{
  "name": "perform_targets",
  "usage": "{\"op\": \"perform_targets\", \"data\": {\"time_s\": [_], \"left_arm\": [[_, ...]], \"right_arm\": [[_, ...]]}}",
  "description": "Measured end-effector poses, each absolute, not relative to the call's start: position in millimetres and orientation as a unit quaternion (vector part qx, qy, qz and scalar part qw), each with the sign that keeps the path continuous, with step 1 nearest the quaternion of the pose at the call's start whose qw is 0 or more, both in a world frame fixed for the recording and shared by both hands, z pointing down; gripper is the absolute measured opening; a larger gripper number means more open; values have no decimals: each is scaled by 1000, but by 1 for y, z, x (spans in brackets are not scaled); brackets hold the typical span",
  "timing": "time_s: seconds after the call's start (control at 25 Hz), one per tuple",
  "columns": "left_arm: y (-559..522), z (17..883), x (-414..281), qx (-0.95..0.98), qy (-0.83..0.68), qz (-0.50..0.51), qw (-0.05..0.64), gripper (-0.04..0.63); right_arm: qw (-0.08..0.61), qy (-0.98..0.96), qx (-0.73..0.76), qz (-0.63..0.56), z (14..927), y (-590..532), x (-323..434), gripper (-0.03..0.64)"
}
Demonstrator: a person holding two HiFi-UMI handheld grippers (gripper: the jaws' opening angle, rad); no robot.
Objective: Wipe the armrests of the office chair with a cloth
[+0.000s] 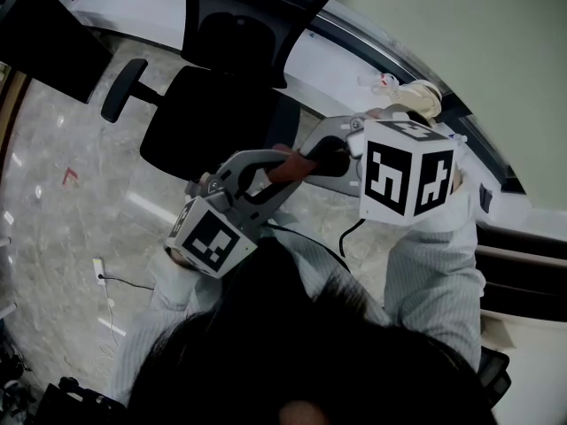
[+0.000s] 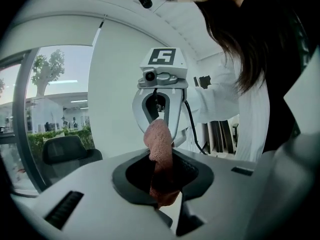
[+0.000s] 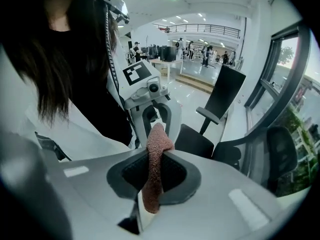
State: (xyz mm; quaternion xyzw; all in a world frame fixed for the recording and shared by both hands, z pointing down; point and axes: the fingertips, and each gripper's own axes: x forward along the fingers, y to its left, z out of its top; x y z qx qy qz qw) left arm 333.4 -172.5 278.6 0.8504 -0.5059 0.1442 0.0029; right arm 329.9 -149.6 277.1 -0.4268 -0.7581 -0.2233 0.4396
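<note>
A reddish-brown cloth (image 1: 285, 168) is stretched between my two grippers, which face each other above the floor. My left gripper (image 1: 292, 162) is shut on one end of the cloth (image 2: 160, 154); in its own view the jaws (image 2: 167, 201) pinch the fabric. My right gripper (image 1: 314, 159) is shut on the other end of the cloth (image 3: 155, 169), pinched in its jaws (image 3: 150, 196). The black office chair (image 1: 208, 122) stands beyond them, its left armrest (image 1: 122, 88) in plain sight. Its other armrest is hidden behind the grippers in the head view.
A curved white ledge (image 1: 354, 60) runs under the window to the right of the chair. A dark panel (image 1: 44, 38) stands at the upper left. A power strip with its cable (image 1: 99, 273) lies on the marble floor. A second black chair (image 3: 280, 149) sits by the window.
</note>
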Motion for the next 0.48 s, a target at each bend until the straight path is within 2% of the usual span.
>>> {"op": "perform_targets", "data": {"time_s": [0.2, 0.24, 0.32, 0.48], "left_arm": [[-174, 271, 317, 844, -522, 124, 8, 64], [-174, 270, 311, 840, -530, 117, 9, 61], [-167, 271, 289, 822, -561, 96, 28, 61], [-131, 277, 216, 731, -673, 29, 107, 61]], "right_arm": [[378, -803, -420, -191, 271, -153, 317, 31], [357, -814, -424, -171, 268, -154, 317, 57], [298, -848, -421, -122, 256, -160, 312, 94], [175, -929, -326, -21, 241, -187, 285, 86]]}}
